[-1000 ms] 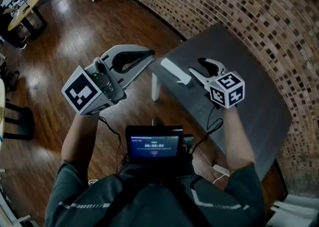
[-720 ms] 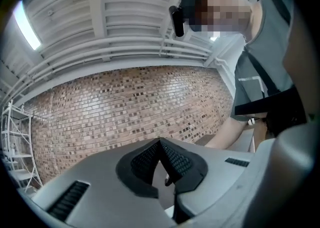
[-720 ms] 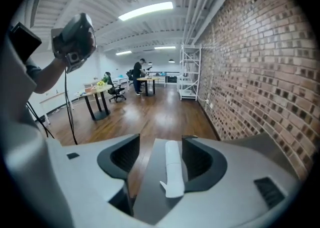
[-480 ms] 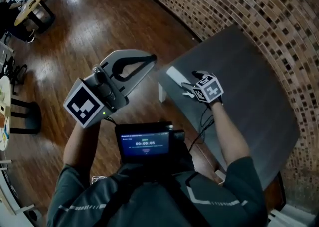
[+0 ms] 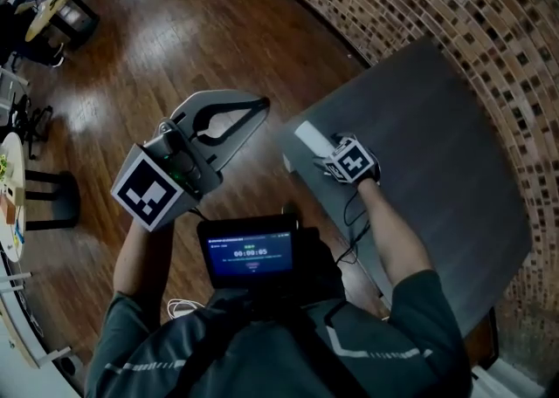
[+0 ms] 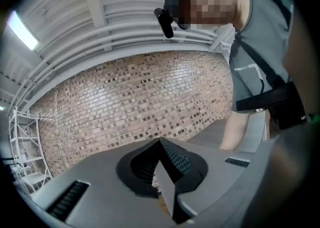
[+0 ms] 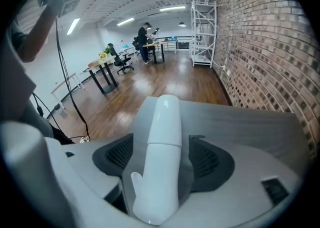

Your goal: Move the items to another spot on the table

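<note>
A white bottle-shaped item (image 5: 306,135) lies on its side near the corner of the grey table (image 5: 428,126). My right gripper (image 5: 321,157) points steeply down over it. Its jaws have just been opening, and the white item (image 7: 161,147) now lies between the dark pads (image 7: 207,161) with a gap on each side. My left gripper (image 5: 261,106) hangs over the wooden floor, left of the table, roughly level. Its tips (image 6: 161,172) meet with nothing between them.
A brick wall (image 5: 489,30) runs along the table's far side. The table's near edge and corner (image 5: 288,156) drop to wooden floor (image 5: 175,47). A small screen (image 5: 249,252) sits at the person's chest. Desks, white shelving (image 7: 202,32) and a person (image 7: 143,42) stand far off.
My right gripper has dropped from above the table down onto the white item and now straddles it. The left gripper has shifted only a little.
</note>
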The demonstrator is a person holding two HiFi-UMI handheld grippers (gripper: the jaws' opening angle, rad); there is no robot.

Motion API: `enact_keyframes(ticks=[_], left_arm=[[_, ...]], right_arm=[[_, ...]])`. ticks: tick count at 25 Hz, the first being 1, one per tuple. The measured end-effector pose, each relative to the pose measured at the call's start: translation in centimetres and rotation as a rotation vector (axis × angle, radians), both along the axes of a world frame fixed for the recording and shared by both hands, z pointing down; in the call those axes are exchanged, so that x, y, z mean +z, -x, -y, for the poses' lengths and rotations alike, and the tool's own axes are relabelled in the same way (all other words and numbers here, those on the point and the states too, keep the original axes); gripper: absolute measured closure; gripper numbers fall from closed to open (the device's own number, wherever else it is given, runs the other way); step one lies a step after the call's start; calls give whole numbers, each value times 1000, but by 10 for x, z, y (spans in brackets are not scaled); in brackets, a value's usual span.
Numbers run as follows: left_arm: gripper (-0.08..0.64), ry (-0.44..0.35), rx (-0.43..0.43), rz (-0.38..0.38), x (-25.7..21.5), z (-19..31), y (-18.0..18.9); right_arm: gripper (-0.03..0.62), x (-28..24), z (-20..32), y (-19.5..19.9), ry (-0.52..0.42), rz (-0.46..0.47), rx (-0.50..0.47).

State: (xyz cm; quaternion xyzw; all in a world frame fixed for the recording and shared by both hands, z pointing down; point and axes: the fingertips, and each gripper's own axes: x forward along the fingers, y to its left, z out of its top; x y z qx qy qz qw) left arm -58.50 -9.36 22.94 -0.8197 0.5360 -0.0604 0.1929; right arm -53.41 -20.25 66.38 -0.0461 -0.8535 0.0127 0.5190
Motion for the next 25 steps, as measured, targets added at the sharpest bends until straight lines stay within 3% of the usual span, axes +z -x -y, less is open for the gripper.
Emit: enact_keyframes(ticks=[4,7,10,15,20,25], left_arm=[[557,18,-26,26,10,12,10],[557,23,-30,-5,15,17,18],[557,27,-37,-17,21,20,21],[557,39,-29,-25,25,17,18],[557,16,-42,-41,15,3,19],[557,-31,-11,-20,-9,-20,-6]], right_arm=[[233,8,-3,10,-6,-9,-16],[238,3,-11,22,-8,19,-35],[322,4,-8,26,-27,30,-13],[325,4,-6,26,-14,39,13],[327,4,-1,8,-22,38,45],[327,-49,-12,-15,-35,106,106]])
